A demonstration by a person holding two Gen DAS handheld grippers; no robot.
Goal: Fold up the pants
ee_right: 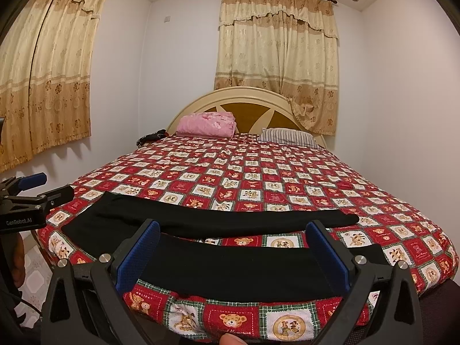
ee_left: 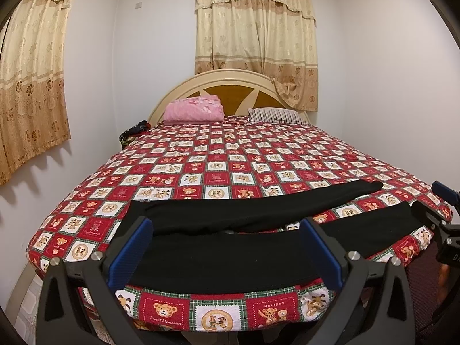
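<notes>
Left gripper [ee_left: 227, 254]: jaws spread wide, nothing between the pads, poised over the near edge of the bed [ee_left: 86, 189]. Right gripper [ee_right: 234, 256]: jaws likewise spread, empty, at the same edge further right.

Pants [ee_left: 230, 247]: one pair, black, laid flat across the foot of the bed just ahead of both grippers. Two legs run off to the right, splayed apart with bedspread showing between them; the near leg lies along the edge, the far leg angles away.

Progress, as a judgement: no fold made yet. Garment spread only; bringing one leg over the other, then folding lengthwise, all remains.

Count: grippers, two; pants, one; pink bundle [ee_left: 194, 109], one; striped pillow [ee_left: 276, 115], one; curtains [ee_left: 256, 26], two sets; headboard [ee_left: 230, 86], one.
</notes>
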